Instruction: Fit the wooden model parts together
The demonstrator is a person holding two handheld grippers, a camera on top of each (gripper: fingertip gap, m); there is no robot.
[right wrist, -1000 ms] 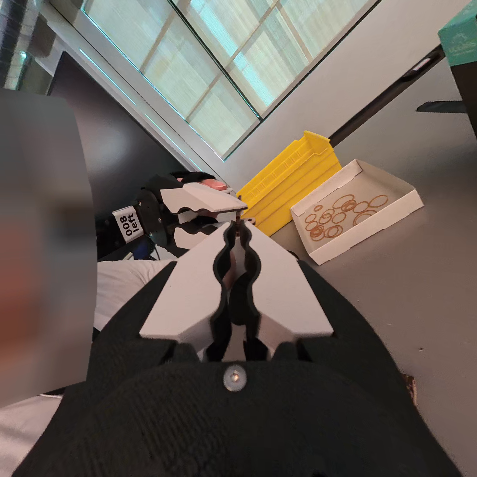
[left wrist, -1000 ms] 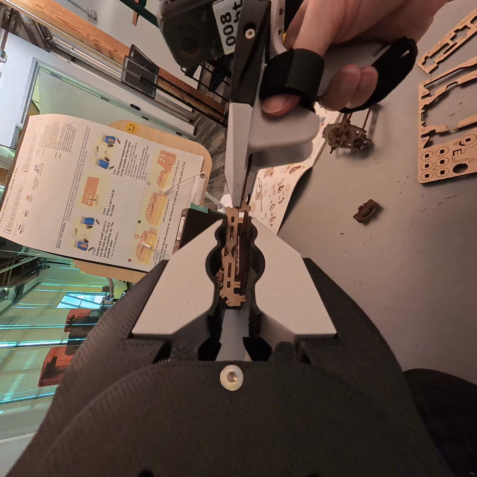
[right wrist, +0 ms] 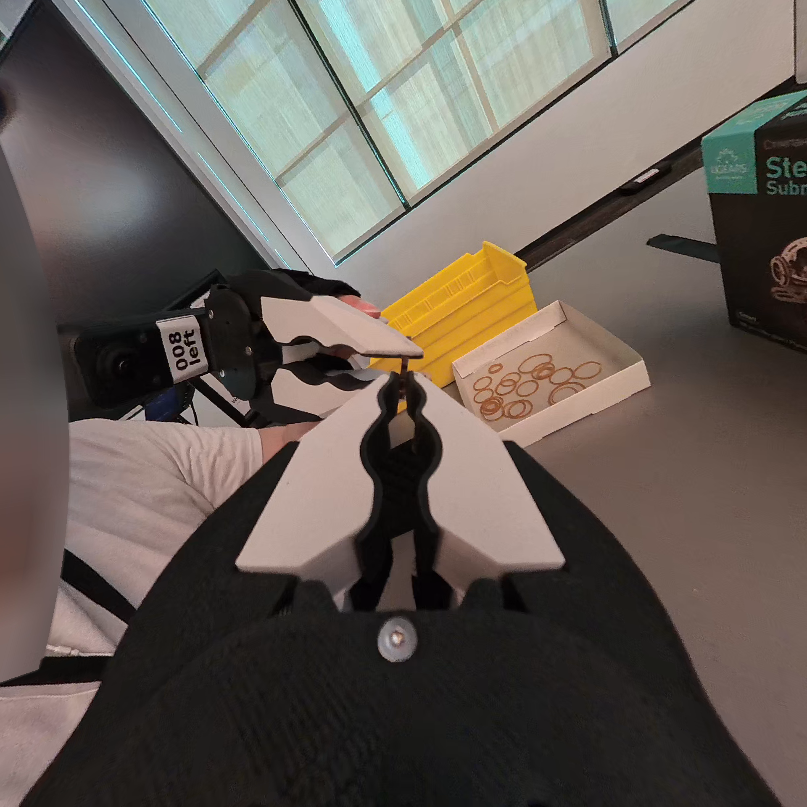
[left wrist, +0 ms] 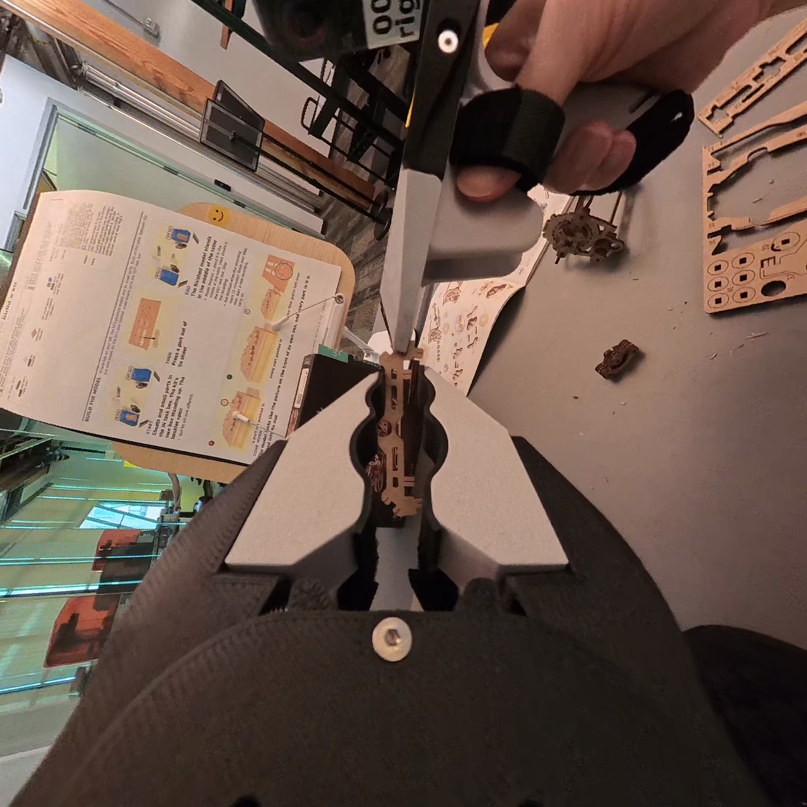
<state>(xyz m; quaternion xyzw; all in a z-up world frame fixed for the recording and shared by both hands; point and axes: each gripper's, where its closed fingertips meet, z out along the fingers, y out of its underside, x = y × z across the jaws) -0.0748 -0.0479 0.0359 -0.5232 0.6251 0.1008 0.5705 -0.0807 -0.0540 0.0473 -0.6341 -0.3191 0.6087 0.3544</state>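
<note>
Compared with a second ago: little changed. Left hand-held gripper (left wrist: 399, 436) still clamped on the flat wooden model part (left wrist: 397, 441), held edge-on in the air. Right hand-held gripper (left wrist: 404, 345) still pinched at that part's far tip; whether a second small piece sits between its tips cannot be told. Judged: joint being pressed, not yet released.

Left to right: instruction sheet (left wrist: 166, 323) far left, well apart; booklet (left wrist: 463, 323) just right of the grippers; small wooden sub-assembly (left wrist: 581, 236); loose dark piece (left wrist: 616, 359); punched sheets (left wrist: 755, 244) at far right. Bare table (left wrist: 611, 502) near right gives open room.
</note>
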